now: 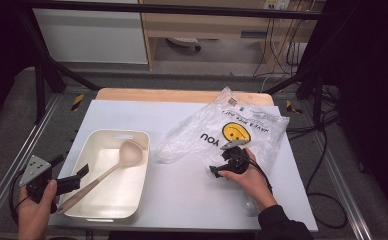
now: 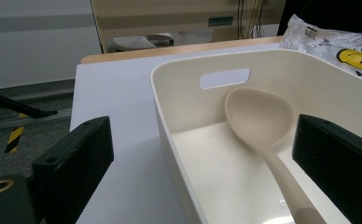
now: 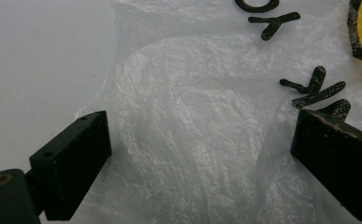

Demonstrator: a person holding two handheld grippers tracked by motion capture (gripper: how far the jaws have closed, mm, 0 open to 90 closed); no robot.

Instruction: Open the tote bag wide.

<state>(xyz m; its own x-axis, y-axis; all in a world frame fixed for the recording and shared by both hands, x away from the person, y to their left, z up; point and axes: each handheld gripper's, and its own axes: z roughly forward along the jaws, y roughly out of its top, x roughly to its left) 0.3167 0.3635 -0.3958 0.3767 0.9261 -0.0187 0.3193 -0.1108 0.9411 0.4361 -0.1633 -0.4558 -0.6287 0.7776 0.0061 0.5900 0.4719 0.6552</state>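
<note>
Hovering low over the crinkled clear plastic bag with a yellow smiley face [image 1: 227, 131], the right gripper [image 1: 217, 170] has its jaws spread wide with nothing between them; the right gripper view shows bag film [image 3: 193, 130] spanning the whole gap, one jaw over the bag's edge where the white table sheet [image 3: 39, 56] begins, the other near the black printed letters. Whether the jaw tips touch the film cannot be told.

At the near left corner, the left gripper [image 1: 77, 177] is likewise wide open and grips nothing. Its jaws point at the near left rim of the cream rectangular plastic tub [image 1: 141, 170]. The left gripper view places that rim [image 2: 163, 112] between the jaws, with the beige long-handled plastic ladle [image 2: 263, 121] lying inside, bowl toward the far wall's handle slot.

From above, the ladle handle [image 1: 89, 187] rests on the tub's near left rim. Bare sheet [image 1: 182, 190] lies between tub and bag, and along the far edge.
</note>
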